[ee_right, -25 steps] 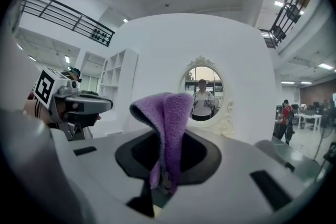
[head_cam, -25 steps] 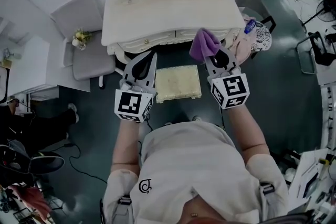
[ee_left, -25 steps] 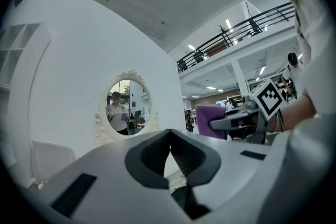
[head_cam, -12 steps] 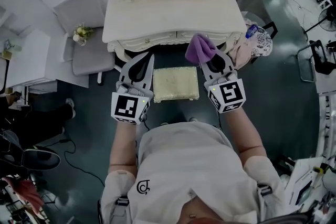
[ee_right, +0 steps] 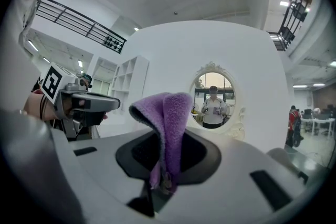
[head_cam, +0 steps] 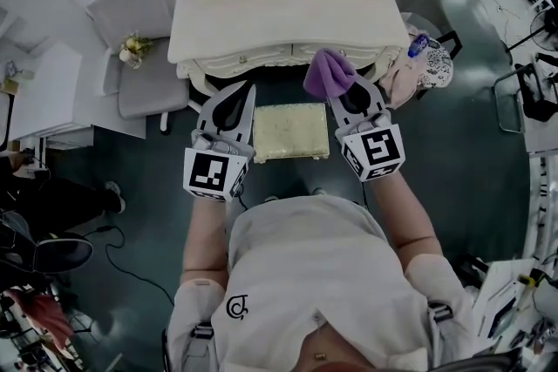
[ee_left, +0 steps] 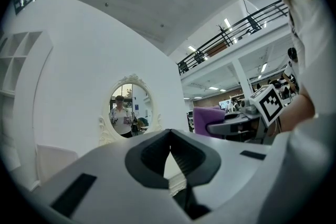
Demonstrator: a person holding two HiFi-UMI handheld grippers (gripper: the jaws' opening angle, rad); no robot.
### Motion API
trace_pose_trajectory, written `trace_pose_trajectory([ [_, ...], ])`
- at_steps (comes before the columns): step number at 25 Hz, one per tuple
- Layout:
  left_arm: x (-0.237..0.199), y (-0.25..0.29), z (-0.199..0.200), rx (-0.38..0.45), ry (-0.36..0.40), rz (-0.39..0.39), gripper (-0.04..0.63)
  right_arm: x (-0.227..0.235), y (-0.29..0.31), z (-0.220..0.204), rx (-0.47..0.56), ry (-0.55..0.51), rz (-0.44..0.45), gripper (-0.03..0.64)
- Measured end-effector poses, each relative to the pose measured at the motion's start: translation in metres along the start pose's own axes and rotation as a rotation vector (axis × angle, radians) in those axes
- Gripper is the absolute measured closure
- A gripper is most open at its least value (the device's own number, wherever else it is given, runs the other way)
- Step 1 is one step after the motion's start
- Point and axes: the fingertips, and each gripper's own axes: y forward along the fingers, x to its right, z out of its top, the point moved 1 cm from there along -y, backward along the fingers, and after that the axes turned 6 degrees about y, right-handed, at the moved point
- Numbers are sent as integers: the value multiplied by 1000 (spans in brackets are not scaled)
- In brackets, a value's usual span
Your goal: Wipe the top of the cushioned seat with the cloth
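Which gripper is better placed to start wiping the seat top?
Right. The right gripper is clamped on the purple cloth, by the far right corner of the cushioned seat. The left gripper is shut on nothing, beside the seat's left edge.

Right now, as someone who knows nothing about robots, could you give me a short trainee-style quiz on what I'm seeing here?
1. True or false: the right gripper is shut on the purple cloth.
2. In the head view, the cushioned seat shows: A, between the two grippers; B, left of both; C, right of both.
3. What do the jaws of the left gripper hold?

Key: 1 true. 2 A. 3 Nothing; they are together and empty.
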Motion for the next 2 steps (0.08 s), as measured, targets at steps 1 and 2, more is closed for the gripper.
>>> trace_pose_trajectory([
  [1,1,0,0,-1,-2,0,581,0,-1,0,1,4,0,548],
  [2,1,-1,-1,-2,-4,0,581,0,-1,0,3,7,0,548],
])
